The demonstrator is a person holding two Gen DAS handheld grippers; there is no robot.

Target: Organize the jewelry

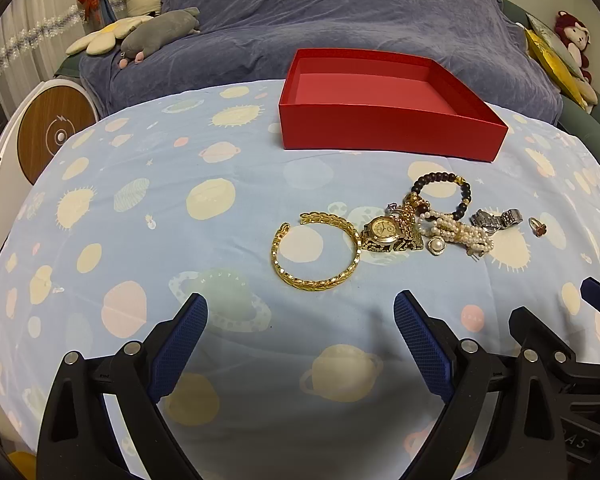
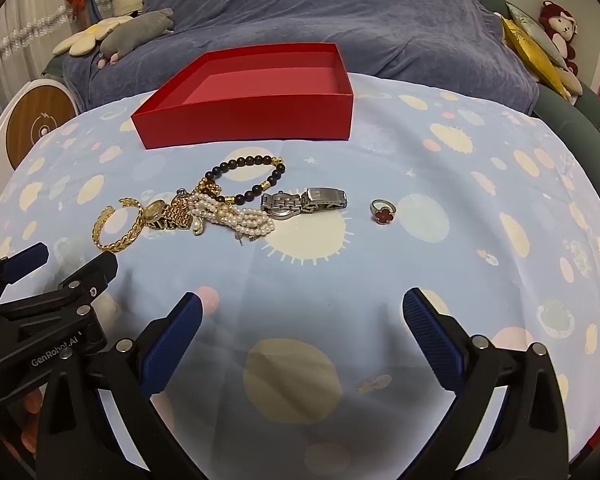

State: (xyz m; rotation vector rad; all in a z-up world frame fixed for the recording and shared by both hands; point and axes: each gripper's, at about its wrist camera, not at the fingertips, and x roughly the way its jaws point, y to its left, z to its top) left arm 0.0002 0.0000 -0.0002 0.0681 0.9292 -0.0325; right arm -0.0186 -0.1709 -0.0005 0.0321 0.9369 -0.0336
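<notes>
An empty red box [image 1: 388,128] [image 2: 244,120] stands at the far side of the planet-print cloth. In front of it lies a heap of jewelry: a gold bangle [image 1: 316,252] [image 2: 118,224], a gold watch [image 1: 384,232] [image 2: 158,212], a dark bead bracelet [image 1: 444,196] [image 2: 248,180], pearl strands [image 1: 456,236] [image 2: 236,216], a silver watch [image 1: 496,218] [image 2: 304,202] and a red clover ring [image 1: 537,227] [image 2: 383,211]. My left gripper [image 1: 300,312] hangs open just short of the bangle. My right gripper [image 2: 302,308] is open too, nearer than the ring, holding nothing.
The cloth [image 1: 180,240] covers a rounded table. Behind it is a bed with a blue-grey blanket [image 1: 340,20] and plush toys [image 1: 156,36]. A round wood-faced device [image 1: 52,132] stands at the left. A red plush [image 2: 558,32] sits far right.
</notes>
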